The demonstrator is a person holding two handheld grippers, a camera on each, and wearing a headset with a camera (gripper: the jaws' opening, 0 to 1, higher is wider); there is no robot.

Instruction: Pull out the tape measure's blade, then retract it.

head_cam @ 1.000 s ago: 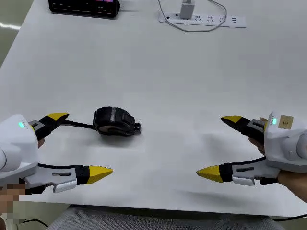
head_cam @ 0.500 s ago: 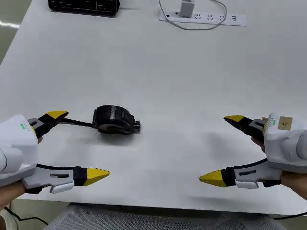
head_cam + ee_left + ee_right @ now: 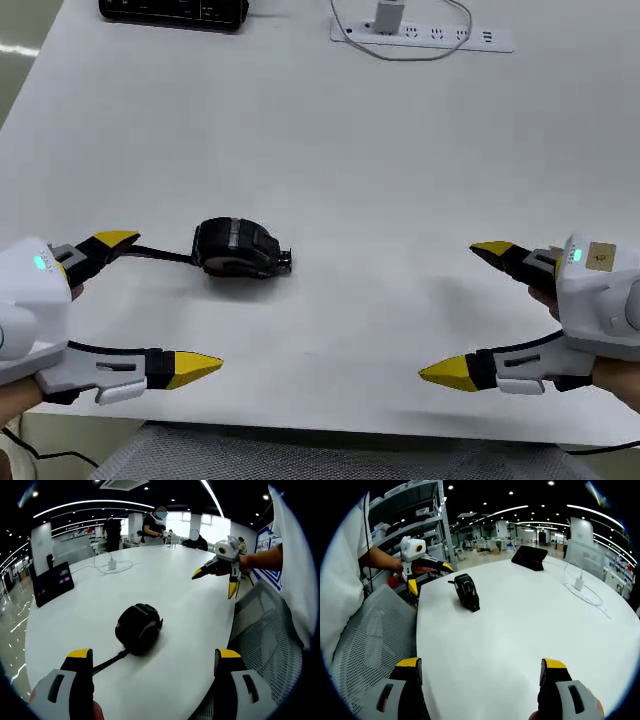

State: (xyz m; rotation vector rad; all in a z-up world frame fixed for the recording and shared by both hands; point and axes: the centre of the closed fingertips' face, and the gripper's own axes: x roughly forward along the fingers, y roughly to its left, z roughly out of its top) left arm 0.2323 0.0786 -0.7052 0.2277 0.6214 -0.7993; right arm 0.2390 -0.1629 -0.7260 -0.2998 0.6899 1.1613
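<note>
A black tape measure (image 3: 238, 249) lies on the white table (image 3: 330, 150) with its blade retracted; a black wrist strap (image 3: 160, 256) trails off it to the left. My left gripper (image 3: 165, 303) stands open at the table's near left, its far fingertip by the strap's end. In the left gripper view the tape measure (image 3: 138, 627) lies just ahead between the yellow fingertips (image 3: 79, 653). My right gripper (image 3: 468, 310) is open at the near right, well away from the tape measure (image 3: 467, 592), with nothing between its jaws.
A white power strip (image 3: 422, 38) with a plugged-in charger and looped cable lies at the far edge. A black device (image 3: 175, 10) sits at the far left. A grey mesh chair (image 3: 250, 458) is under the near edge.
Both grippers have drawn back slightly toward the near edge. The tape measure has stayed in place.
</note>
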